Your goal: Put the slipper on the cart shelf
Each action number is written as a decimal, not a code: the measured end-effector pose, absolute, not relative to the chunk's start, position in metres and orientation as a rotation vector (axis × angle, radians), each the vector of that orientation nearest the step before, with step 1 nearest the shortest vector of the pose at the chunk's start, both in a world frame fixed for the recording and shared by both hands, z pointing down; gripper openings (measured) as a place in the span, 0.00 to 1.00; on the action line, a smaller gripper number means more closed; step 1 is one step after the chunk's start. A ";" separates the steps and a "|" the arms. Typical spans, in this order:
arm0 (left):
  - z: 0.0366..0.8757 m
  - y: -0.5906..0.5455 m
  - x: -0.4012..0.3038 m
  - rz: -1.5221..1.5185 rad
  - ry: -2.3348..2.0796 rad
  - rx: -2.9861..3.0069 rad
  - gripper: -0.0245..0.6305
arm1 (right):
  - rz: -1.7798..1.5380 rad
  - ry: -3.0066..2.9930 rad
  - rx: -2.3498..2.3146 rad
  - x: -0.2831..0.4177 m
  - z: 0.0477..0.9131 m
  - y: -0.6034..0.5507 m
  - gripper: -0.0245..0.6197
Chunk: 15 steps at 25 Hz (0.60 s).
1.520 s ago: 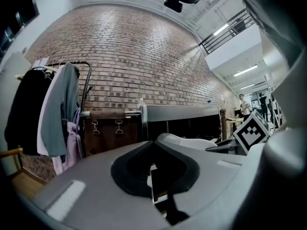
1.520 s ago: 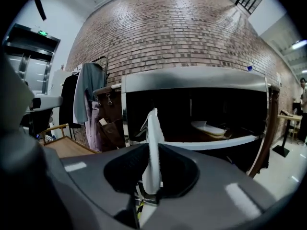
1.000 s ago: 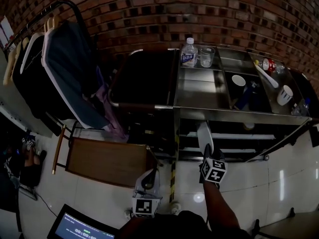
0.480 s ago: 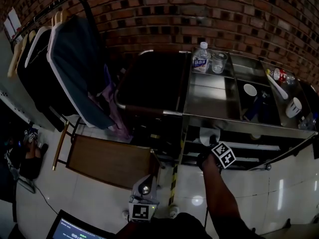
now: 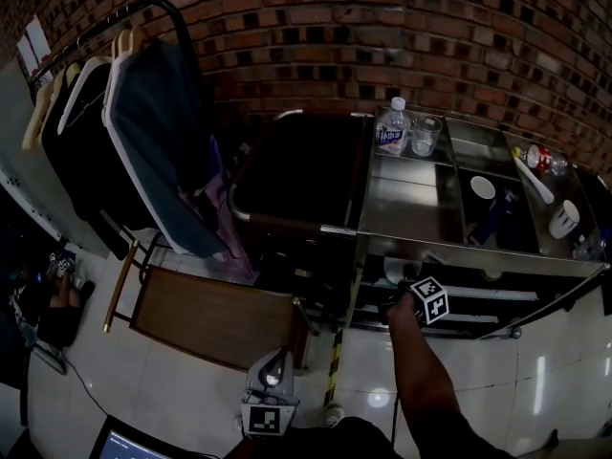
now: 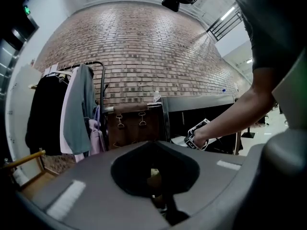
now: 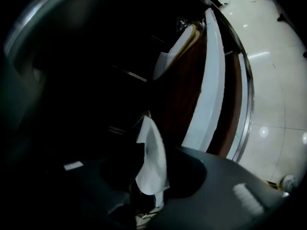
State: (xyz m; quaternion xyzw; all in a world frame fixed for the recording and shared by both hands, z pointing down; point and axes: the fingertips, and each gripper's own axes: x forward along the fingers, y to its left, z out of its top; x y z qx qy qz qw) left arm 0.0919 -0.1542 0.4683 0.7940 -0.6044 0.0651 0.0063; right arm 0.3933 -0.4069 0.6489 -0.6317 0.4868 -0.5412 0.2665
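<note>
Head view puts a brick wall (image 5: 382,27) across the back, and under it at your left a clothes rack (image 5: 143,12) with dark and pale garments (image 5: 158,142) on hangers. To the right of the rack stands the steel cart (image 5: 411,204), with a dark bag (image 5: 296,165) on its left end and open shelves under its top. A wooden board (image 5: 210,314) lies on the pale floor (image 5: 555,352) in front of the rack, just left of the cart. Your right arm reaches forward and down to the cart, and your right gripper (image 5: 409,290) is at the mouth of the lower shelf (image 5: 478,295), its marker cube just outside the cart's front edge. In the right gripper view its jaws are opening, and the white slipper (image 7: 151,162) stands on edge between them, toe pointing into the dark of the shelf; whether the slipper rests on the shelf you cannot tell from these views. Your left gripper (image 5: 271,366) hangs low near your body over the floor, well apart from the cart, pointing toward the board; its jaws look drawn together with nothing between them. On the cart's top, at the back, a water bottle (image 5: 391,127) stands upright with a clear glass (image 5: 424,134) just beside it on the right. Farther right on the top sit two white cups (image 5: 564,218), apart from each other.
</note>
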 end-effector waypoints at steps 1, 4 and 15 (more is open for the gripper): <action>0.469 -0.154 0.091 0.208 -1.888 2.484 0.06 | -1.453 1.325 -1.719 0.395 0.648 -0.407 0.23; 0.467 -0.153 0.094 0.200 -1.871 2.504 0.06 | -1.414 1.378 -1.761 0.401 0.642 -0.402 0.31; 0.453 -0.150 0.116 0.106 -1.797 2.581 0.06 | -0.810 2.187 -1.938 0.370 0.547 -0.304 0.35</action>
